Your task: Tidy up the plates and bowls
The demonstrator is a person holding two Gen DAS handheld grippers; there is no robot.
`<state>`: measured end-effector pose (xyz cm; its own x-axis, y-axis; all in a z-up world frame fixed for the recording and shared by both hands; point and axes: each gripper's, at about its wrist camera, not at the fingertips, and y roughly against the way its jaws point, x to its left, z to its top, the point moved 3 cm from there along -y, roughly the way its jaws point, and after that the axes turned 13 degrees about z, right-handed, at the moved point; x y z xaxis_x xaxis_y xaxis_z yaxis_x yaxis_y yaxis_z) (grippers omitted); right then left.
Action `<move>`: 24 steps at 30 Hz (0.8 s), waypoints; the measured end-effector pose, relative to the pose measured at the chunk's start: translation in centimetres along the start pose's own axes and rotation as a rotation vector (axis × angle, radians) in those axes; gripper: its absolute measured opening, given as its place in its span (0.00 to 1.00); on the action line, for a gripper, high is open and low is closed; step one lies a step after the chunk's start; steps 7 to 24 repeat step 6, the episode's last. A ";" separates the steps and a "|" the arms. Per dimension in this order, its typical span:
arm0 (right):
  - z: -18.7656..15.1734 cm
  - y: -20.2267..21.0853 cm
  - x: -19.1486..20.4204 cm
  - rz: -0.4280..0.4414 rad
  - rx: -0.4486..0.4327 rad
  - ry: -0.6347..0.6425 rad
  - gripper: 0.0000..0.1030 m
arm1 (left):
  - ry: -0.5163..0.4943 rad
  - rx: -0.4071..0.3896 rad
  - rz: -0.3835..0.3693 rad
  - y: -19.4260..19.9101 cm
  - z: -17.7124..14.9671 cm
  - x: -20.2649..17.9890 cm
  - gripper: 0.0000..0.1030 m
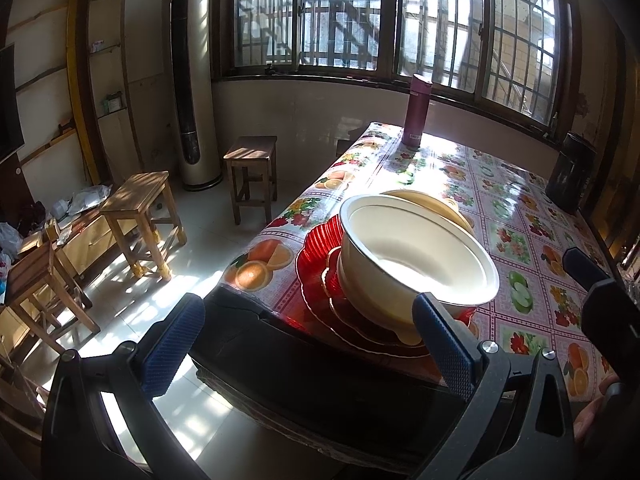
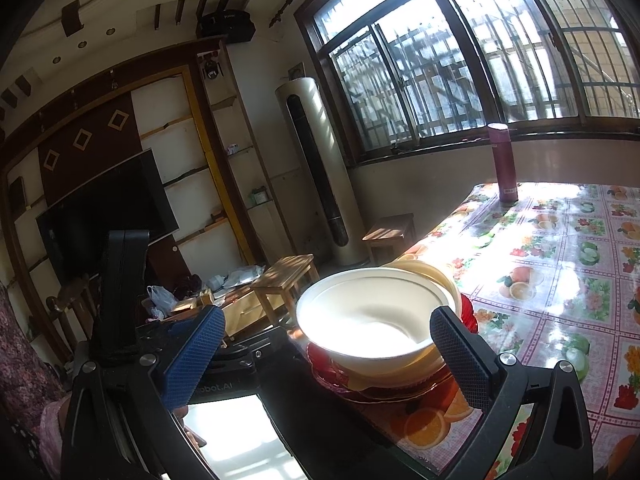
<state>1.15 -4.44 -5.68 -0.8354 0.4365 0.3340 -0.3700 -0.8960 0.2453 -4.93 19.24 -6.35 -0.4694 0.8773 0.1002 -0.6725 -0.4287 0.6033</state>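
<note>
Bowls and plates sit in one pile at the near corner of the surface: a white bowl on top, leaning toward the cameras, with a cream bowl behind or under it, and red plates beneath. The pile looks uneven, and the plates reach close to the surface's edge, above the tiled floor.

That lean is the main risk, as I judge it. A nudge to the white bowl's rim from either side could slide it off the plates and over the edge. The glossy fruit-print cloth may also let the plates skate if pushed.

Both tools are empty. The left gripper has its jaws spread wide, its right finger close in front of the white bowl; whether it touches cannot be told. The right gripper is likewise wide apart, with the bowl seen between its fingers but not clamped. The two tools are close together, so they could knock one another.

Elsewhere, a maroon flask stands at the far end by the window, well apart. A dark canister sits at the far right edge. Wooden stools stand on the floor beside the surface.
</note>
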 end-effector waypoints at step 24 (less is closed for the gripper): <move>0.1 0.0 -0.2 0.002 -0.010 -0.006 1.00 | -0.019 -0.037 -0.005 0.6 0.1 -0.3 1.00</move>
